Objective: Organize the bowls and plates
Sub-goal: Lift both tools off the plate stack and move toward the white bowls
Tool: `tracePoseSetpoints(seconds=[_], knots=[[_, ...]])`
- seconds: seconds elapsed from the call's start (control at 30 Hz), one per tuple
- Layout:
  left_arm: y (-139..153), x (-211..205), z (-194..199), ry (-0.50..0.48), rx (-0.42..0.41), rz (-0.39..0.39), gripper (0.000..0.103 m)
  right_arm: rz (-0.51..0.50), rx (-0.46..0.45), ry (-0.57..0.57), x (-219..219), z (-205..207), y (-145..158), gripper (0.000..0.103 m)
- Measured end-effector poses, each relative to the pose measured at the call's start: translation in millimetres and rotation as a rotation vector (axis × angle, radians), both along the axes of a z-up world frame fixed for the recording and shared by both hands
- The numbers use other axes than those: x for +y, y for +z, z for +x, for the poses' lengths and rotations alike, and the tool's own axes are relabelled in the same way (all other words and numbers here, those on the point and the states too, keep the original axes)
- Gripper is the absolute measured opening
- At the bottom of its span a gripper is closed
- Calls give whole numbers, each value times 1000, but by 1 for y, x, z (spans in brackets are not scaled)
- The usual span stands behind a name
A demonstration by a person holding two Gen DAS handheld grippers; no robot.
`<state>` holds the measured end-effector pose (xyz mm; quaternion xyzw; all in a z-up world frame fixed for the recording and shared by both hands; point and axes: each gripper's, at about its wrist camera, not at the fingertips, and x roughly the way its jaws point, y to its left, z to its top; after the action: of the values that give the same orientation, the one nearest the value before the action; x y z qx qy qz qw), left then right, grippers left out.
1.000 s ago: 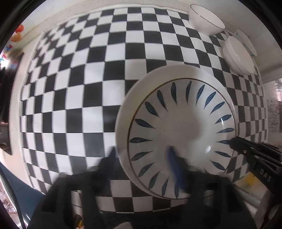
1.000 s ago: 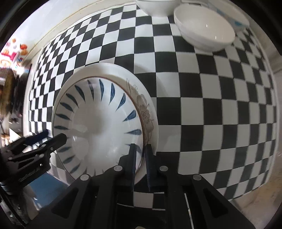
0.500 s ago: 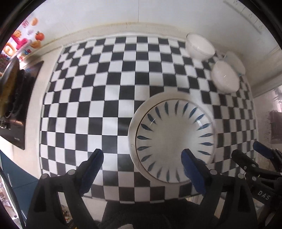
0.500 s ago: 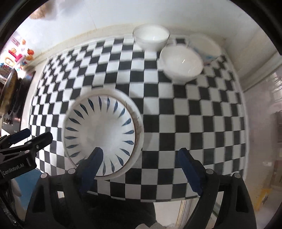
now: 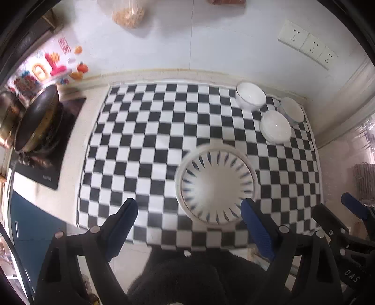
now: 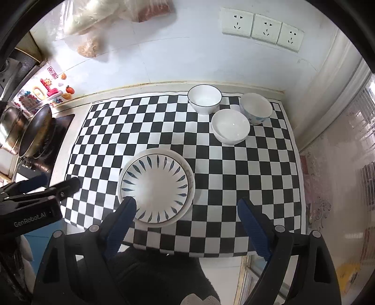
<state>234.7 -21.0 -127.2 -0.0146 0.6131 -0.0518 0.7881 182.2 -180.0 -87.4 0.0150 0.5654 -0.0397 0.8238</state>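
A white plate with blue leaf marks (image 6: 155, 186) lies stacked on a larger white plate (image 6: 190, 174) on the checkered mat; the stack also shows in the left wrist view (image 5: 216, 185). Three white bowls stand at the mat's far right: a dark-rimmed bowl (image 6: 204, 98), a plain bowl (image 6: 230, 126) and a blue-patterned bowl (image 6: 256, 110). My left gripper (image 5: 189, 217) is open and empty, high above the mat's near edge. My right gripper (image 6: 186, 214) is open and empty, also raised, near the plates.
The checkered mat (image 6: 246, 187) covers the counter to its front edge. A stove with a dark pan (image 6: 35, 131) and a steel pot (image 6: 9, 126) stands at the left. Wall sockets (image 6: 261, 31) and hanging food bags (image 6: 93, 21) are on the back wall.
Both grippers let go of the plates, opened wide and pulled up and back from the mat. The blue-leaf plate now rests on the larger plate.
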Motion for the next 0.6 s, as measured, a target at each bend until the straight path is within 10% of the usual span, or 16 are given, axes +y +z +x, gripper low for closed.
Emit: tracePoseSetpoints(seconds=[0.37, 0.6], knots=[[3, -9, -18, 7, 4, 9, 90, 42, 5, -8, -16, -7, 0, 91], [6, -12, 14, -16, -138, 5, 90, 191, -51, -124, -52, 20, -28, 93]])
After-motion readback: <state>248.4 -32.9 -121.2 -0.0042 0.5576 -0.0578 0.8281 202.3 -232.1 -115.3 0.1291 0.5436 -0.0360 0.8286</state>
